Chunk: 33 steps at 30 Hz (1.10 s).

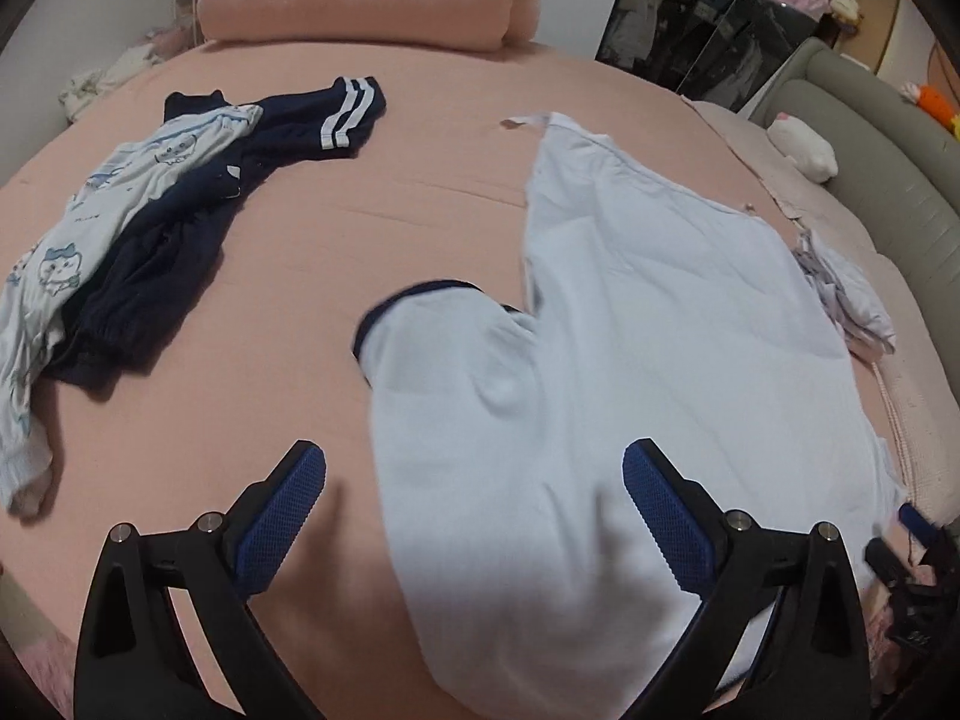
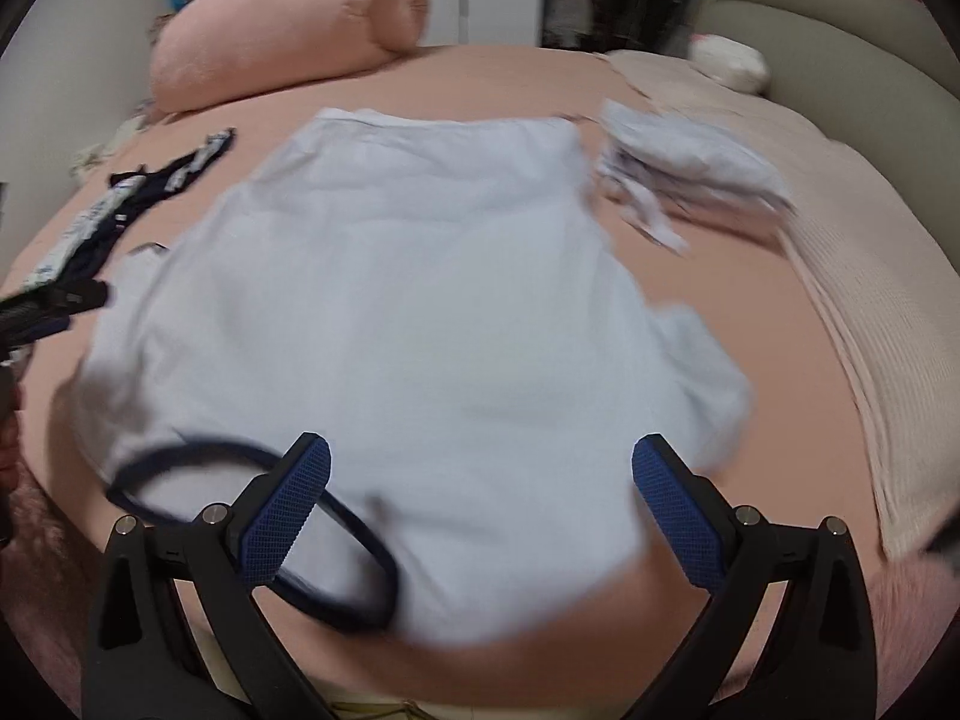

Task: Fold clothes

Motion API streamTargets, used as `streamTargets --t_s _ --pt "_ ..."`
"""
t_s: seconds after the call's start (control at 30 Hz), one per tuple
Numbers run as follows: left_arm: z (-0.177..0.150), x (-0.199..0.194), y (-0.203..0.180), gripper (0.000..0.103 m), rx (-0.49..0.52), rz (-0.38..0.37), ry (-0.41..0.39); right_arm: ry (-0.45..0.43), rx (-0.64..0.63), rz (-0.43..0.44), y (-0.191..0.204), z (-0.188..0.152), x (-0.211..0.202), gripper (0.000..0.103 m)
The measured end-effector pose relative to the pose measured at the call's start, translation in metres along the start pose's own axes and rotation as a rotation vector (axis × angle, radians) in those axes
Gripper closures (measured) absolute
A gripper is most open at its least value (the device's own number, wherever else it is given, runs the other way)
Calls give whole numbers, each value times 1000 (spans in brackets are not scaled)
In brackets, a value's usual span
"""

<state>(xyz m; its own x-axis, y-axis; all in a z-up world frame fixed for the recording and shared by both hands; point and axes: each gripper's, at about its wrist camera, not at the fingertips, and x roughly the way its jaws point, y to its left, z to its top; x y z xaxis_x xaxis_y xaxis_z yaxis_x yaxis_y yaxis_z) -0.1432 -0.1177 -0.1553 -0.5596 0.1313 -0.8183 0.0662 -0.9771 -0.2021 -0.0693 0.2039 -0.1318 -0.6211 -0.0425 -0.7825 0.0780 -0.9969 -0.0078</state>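
Pale blue shirt (image 1: 630,372) spread on the pink bed (image 1: 360,228), both grippers over it.

Its navy-trimmed neckline (image 2: 252,516) lies near the right gripper (image 2: 480,498); that view is blurred, so creases are hard to judge. The left gripper (image 1: 474,504) and the right both stand wide apart, gripping nothing. Navy trousers (image 1: 198,222) and a printed garment (image 1: 90,210) lie heaped well apart; a folded pile (image 2: 690,180) sits just beside the shirt.

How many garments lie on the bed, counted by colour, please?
Pale blue T-shirt with navy trim, spread flat: 1
Navy trousers with white stripes, crumpled: 1
White printed garment with cartoon figures, crumpled: 1
Pale folded clothes, a pile; the number of pieces cannot be told: counted as 1
Total: 4
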Motion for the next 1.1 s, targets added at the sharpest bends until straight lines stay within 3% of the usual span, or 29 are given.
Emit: streamTargets --t_s 0.13,0.27,0.33,0.37,0.43,0.47,0.5,0.57,0.67,0.77,0.87,0.93,0.97,1.0,1.1 --pt "8 25 15 5 -57 -44 39 -2 -91 76 42 31 15 1" --pt "9 30 14 9 -63 -26 0 40 -206 46 85 35 47 1" --pt "11 32 13 38 -64 -49 0 73 -235 -3 93 29 61 1" --pt "12 33 13 47 -68 -68 10 88 -240 -15 94 25 65 1" --pt "12 33 10 47 -59 -66 13 107 -221 -1 86 16 66 1" --pt "12 32 9 53 -56 -60 8 108 -207 4 80 12 64 1" --pt "13 30 9 74 -55 -52 -1 110 -194 9 75 8 63 1" --pt "14 23 7 98 -52 -43 -29 113 -163 16 63 1 59 1" --pt "18 -3 -7 98 -9 -90 -110 119 -84 17 44 -6 53 1" --pt "14 -25 -38 98 69 -215 -148 127 -3 21 25 -9 49 1" --pt "-1 -19 -80 95 164 -365 -57 119 64 1 9 -9 45 1" --pt "-15 -3 -106 67 246 -413 60 113 97 -1 1 -6 42 1" --pt "-21 3 -113 42 279 -396 91 108 108 1 -1 -3 41 1" --pt "-23 3 -113 40 291 -376 86 102 114 4 -3 0 39 1" --pt "-14 -10 -89 40 197 -407 34 77 106 20 -2 13 34 1"
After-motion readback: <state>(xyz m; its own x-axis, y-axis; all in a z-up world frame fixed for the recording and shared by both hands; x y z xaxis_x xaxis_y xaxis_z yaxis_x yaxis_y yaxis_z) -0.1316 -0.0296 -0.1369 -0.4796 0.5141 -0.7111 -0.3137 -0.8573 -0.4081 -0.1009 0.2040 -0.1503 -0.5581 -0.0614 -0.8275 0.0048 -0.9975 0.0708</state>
